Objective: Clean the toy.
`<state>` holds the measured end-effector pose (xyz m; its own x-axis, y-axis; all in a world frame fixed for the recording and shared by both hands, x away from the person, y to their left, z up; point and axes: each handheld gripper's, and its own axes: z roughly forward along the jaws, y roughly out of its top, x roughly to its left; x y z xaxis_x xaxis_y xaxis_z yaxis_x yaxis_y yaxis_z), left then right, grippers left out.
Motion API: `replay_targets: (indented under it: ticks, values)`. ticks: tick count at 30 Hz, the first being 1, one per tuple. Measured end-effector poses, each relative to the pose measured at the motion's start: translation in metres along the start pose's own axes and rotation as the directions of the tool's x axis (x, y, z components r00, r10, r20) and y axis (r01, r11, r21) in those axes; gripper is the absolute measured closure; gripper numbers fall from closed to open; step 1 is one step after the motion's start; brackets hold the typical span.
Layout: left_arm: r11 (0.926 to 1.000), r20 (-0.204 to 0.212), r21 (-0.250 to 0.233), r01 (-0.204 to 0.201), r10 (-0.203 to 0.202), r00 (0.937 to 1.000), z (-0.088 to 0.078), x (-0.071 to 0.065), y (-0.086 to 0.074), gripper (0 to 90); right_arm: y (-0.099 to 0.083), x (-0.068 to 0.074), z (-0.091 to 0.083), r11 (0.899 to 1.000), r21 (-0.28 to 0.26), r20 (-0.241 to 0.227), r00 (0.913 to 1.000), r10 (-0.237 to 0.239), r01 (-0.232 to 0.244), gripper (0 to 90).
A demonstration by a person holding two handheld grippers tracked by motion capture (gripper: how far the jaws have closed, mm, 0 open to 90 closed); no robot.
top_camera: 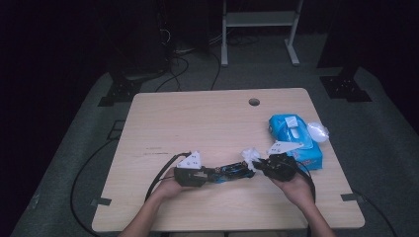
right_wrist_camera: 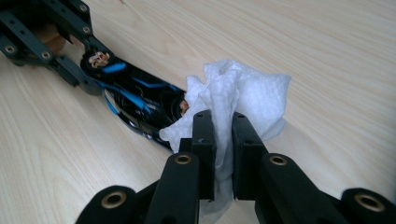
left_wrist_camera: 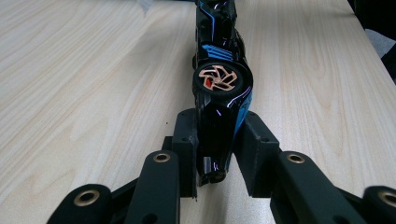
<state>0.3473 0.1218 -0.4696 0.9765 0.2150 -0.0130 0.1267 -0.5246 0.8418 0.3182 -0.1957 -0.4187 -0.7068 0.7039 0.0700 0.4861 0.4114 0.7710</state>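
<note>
Left gripper: the left gripper (top_camera: 210,174) lies low over the pale wooden table (top_camera: 197,123), jaws clamped on the tail end of a glossy black toy car with blue stripes (left_wrist_camera: 219,93). In the left gripper view the pads press on both flanks just behind a copper-spoked wheel (left_wrist_camera: 217,79).

Toy car: it sits tipped on its side, stretched between the two grippers near the front edge of the table, nose pointing to the right gripper.

Wipe: a crumpled white wet wipe (right_wrist_camera: 238,98) rests against the car's front end, touching the bodywork there.

Right gripper: the right gripper (top_camera: 259,164) has its jaws pinched narrow on the wipe, a wad of it bulging above the pads (right_wrist_camera: 203,130).

Pack: a blue plastic pack of wipes with a white flap (top_camera: 294,138) lies just beyond the right hand (top_camera: 296,187), a loose clear wrapper scrap (top_camera: 317,131) beside it.

Step in hand: wiping the car clean, I'd judge, with the left holding and the right rubbing.

Doing it well: keep the left clamp steady so the car cannot twist; draw the wipe along the body in short strokes rather than across it; press lightly, since the glossy shell looks slippery and could squirt out of the pads; keep enough wipe bunched ahead of the jaws that the black tips never scrape the paint.
</note>
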Motion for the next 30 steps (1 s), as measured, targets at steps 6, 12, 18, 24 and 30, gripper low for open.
replay_targets:
  ticks: [6, 12, 18, 24, 30]
  values:
    - [1.0000, -0.002, -0.001, 0.003, -0.003, 1.0000, 0.001, -0.001, 0.001, 70.4, 0.008, 0.008, 0.003, 1.000, -0.009, 0.004, 0.9998, -0.021, 0.021, 81.6]
    - [1.0000, 0.001, 0.001, 0.003, -0.003, 1.0000, 0.000, -0.001, 0.000, 70.5, 0.012, 0.015, 0.010, 0.997, 0.013, -0.011, 0.9969, -0.078, 0.078, 81.3]
    - [1.0000, 0.002, 0.008, -0.001, 0.001, 1.0000, 0.001, -0.001, 0.000, 70.7, 0.000, -0.003, -0.005, 1.000, 0.003, 0.021, 0.9997, 0.012, -0.012, 81.2]
    - [1.0000, 0.002, 0.004, 0.005, -0.005, 1.0000, 0.003, -0.001, 0.001, 70.7, 0.026, 0.023, 0.012, 0.998, -0.024, -0.054, 0.9969, -0.058, 0.057, 81.2]
    - [1.0000, 0.006, 0.009, 0.003, -0.003, 1.0000, 0.001, -0.001, 0.001, 70.9, 0.044, 0.047, 0.043, 0.987, 0.033, -0.100, 0.9835, -0.151, 0.155, 81.2]
